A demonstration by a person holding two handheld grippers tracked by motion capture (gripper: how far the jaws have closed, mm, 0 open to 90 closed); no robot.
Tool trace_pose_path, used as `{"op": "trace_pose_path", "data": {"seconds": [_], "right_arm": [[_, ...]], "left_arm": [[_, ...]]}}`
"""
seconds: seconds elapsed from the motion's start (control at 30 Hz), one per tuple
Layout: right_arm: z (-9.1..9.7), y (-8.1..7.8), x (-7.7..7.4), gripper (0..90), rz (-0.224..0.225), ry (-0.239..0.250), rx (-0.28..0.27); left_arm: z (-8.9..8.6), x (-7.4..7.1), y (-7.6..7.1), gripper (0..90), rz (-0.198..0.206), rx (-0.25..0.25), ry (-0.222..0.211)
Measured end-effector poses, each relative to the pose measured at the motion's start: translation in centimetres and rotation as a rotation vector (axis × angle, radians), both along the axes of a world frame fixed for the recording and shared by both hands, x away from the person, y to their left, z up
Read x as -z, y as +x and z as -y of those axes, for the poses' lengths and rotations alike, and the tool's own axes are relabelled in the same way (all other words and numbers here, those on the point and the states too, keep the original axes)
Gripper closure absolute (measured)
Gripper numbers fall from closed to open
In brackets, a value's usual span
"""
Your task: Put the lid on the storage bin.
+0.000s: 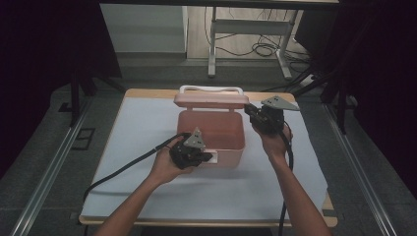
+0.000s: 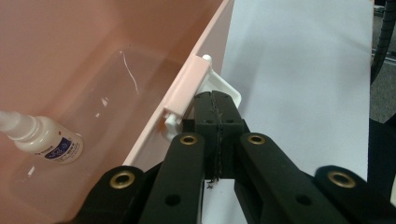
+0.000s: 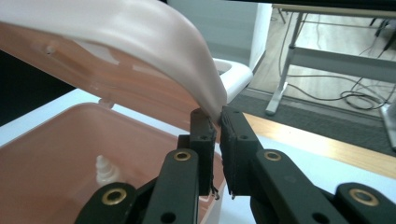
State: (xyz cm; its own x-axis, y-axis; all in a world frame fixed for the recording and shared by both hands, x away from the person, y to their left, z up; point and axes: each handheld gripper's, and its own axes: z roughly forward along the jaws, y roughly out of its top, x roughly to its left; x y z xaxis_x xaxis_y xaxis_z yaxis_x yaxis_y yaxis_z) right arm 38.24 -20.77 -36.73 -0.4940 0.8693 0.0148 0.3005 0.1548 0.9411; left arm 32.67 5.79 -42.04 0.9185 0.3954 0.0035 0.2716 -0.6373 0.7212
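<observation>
Pink box [image 1: 211, 132]: smooth glossy plastic; table cover [image 1: 147, 147]: matt white sheet.

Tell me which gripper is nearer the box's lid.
Right. The right gripper has the corner of the raised lid between its fingers. The left gripper is at the white latch on the box's front wall, well below and in front of the lid.

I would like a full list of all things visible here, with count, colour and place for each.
box: 1, pink, centre of the table, open
lid: 1, pink, raised at the box's far side
handle: 1, white, on the lid
latch: 1, white, box front
bottle: 1, white, lying inside the box
table: 1, white cover over wood
left gripper: 1, black, shut at the latch
right gripper: 1, black, at the lid's edge
</observation>
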Motion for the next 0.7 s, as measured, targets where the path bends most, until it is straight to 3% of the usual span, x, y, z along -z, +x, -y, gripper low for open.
{"op": "trace_pose_path", "data": {"seconds": [0.53, 0.7], "right_arm": [[1.2, -1.6, 0.8, 84.2, -0.084, 0.070, -0.071], [1.5, -2.2, 1.5, 84.2, -0.099, 0.061, -0.092]], "left_arm": [[0.1, 0.0, -0.1, 90.0, 0.005, -0.008, 0.005], [0.1, 0.0, -0.1, 90.0, 0.008, -0.008, 0.006]]}}
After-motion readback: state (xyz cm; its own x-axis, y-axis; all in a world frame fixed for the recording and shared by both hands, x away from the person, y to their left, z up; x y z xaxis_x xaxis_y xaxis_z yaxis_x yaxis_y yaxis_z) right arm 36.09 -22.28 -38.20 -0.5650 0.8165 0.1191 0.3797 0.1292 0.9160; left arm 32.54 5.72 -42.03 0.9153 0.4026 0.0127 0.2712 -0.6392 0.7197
